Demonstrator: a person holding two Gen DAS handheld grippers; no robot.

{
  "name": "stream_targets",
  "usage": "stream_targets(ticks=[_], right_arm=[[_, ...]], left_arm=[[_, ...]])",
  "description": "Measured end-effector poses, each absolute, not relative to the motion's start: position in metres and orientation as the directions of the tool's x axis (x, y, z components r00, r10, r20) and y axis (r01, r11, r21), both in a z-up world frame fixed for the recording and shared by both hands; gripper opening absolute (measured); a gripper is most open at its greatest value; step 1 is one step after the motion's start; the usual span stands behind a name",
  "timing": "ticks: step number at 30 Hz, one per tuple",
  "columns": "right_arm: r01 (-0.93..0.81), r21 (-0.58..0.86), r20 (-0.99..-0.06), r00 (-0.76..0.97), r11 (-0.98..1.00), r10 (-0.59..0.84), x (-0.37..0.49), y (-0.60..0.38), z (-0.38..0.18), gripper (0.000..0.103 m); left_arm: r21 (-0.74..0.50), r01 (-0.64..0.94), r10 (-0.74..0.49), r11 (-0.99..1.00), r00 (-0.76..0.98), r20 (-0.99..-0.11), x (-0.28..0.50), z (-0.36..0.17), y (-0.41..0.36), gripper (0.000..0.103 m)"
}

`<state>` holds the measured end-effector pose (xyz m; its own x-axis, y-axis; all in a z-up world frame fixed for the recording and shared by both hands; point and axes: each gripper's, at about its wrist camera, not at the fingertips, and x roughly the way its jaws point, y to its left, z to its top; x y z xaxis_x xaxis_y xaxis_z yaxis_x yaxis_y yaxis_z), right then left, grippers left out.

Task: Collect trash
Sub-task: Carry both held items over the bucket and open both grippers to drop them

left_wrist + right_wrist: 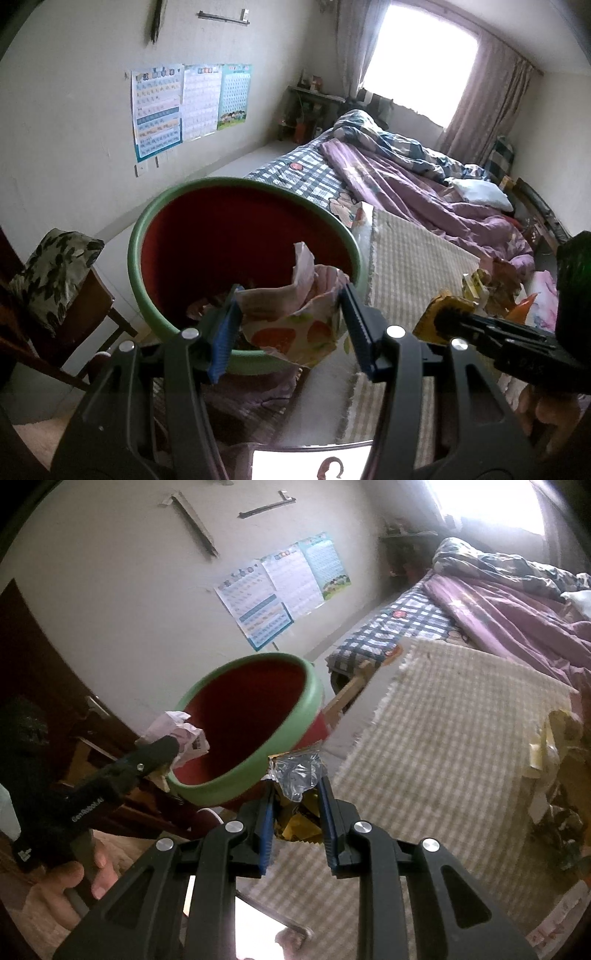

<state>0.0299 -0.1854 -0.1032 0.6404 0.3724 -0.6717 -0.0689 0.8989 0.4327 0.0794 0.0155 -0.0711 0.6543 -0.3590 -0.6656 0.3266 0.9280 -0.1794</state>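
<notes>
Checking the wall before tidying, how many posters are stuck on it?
3, side by side on the wall behind the bin: left poster, middle poster, right poster.

A lived-in home bedroom. An unmade bed (388, 177) carries a checked sheet (306, 173), a rumpled purple quilt (413, 184) and a pillow (484, 192). Curtains (484, 99) frame a bright window (417, 62), children's learning charts (184, 107) hang on the plain wall, and a cushioned wooden chair (62, 291) stands beside it.
</notes>
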Motion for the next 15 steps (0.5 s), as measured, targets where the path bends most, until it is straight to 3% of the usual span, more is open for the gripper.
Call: stream_targets(ticks=[8,15], right_arm=[[-0.124,0.429,-0.645,0.652,0.895,0.399,0.054,-0.167,-0.09,0.023],[-0.172,0.413,-0.629,0.656,0.894,0.417,0.086,-0.15,-0.079,0.024]], left_arm=[[-0.122,0.288,-0.297,0.95,0.707,-0.642,0.091,-0.055,0.025,0.052],[-0.14,0.195,-0.237,0.971,0.684,-0.69,0.119,-0.07,0.049,0.052]])
